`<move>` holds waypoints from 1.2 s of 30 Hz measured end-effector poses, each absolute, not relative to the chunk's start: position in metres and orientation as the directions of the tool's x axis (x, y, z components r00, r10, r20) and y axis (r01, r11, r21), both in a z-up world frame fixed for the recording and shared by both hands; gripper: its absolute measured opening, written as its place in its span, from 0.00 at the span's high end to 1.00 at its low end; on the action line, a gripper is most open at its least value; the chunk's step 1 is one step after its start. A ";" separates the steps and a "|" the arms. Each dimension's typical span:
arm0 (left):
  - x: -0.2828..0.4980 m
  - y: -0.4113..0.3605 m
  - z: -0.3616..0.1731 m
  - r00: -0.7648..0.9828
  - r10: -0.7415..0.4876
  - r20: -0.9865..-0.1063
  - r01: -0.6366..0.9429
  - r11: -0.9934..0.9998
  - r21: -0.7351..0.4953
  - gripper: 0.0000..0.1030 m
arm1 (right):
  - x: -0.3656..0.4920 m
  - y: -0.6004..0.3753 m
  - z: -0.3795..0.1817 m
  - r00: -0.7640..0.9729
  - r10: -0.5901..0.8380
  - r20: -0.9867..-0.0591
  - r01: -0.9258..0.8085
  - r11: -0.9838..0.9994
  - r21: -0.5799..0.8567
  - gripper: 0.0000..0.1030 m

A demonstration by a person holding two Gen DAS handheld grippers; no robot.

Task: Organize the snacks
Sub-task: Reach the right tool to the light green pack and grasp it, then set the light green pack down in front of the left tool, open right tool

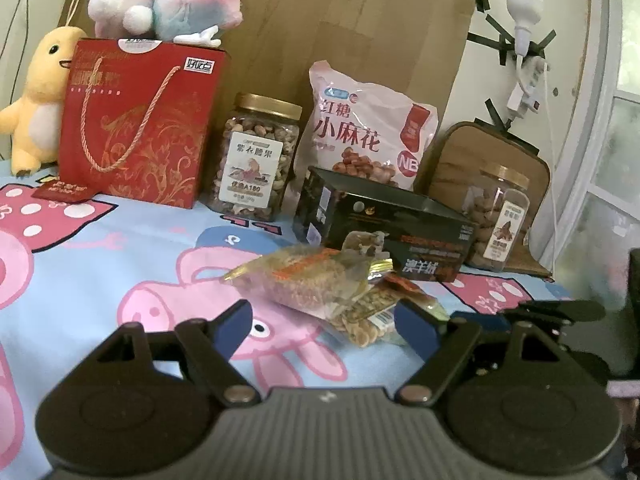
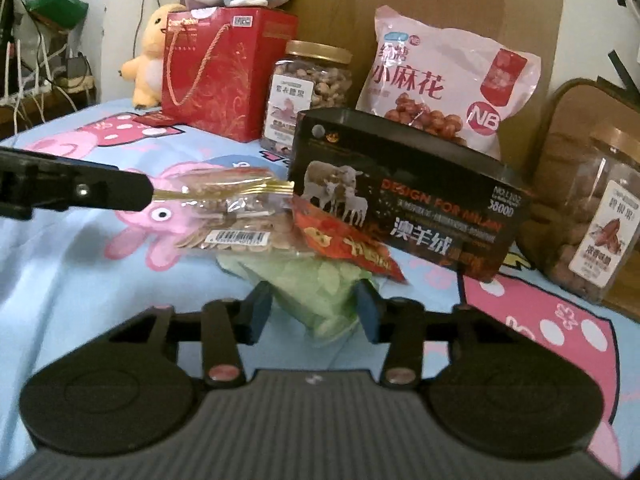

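A small pile of snack packets lies on the pig-print cloth in front of an open black box (image 1: 400, 216) (image 2: 404, 184). On top is a clear gold-edged packet (image 1: 308, 280) (image 2: 236, 196), with a peanut packet (image 1: 360, 328) (image 2: 240, 236) and a red packet (image 2: 352, 244) under it. My left gripper (image 1: 326, 328) stands open, its blue pads either side of the pile's near end and apart from it on the left. In the right wrist view its finger (image 2: 120, 194) reaches the gold edge. My right gripper (image 2: 315, 314) has both pads against a pale green packet (image 2: 316, 292).
Along the back stand a red gift bag (image 1: 140, 128), a nut jar (image 1: 260, 160), a pink twist-snack bag (image 1: 368, 128), a second jar (image 1: 496, 220) and a tan case (image 1: 460, 156). Plush toys (image 1: 40, 96) sit at the far left. Cardboard backs the row.
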State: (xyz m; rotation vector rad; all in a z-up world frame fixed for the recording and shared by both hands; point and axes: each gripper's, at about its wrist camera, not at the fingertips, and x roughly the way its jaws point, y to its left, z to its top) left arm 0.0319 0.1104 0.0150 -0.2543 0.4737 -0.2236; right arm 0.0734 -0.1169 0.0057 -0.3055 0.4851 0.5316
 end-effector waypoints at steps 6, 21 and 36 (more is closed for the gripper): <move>0.032 0.113 0.015 0.867 -0.269 -0.420 0.144 0.941 -0.306 0.21 | 0.052 -0.120 0.010 0.706 0.485 -0.516 -0.615 0.781 -0.108 0.77; 0.032 0.115 0.014 0.868 -0.268 -0.419 0.135 0.938 -0.320 0.15 | 0.036 -0.131 0.014 0.698 0.506 -0.508 -0.611 0.790 -0.053 0.24; 0.035 0.118 0.013 0.862 -0.272 -0.427 0.126 0.932 -0.339 0.14 | 0.066 -0.113 0.004 0.613 0.546 -0.571 -0.670 0.742 -0.010 0.93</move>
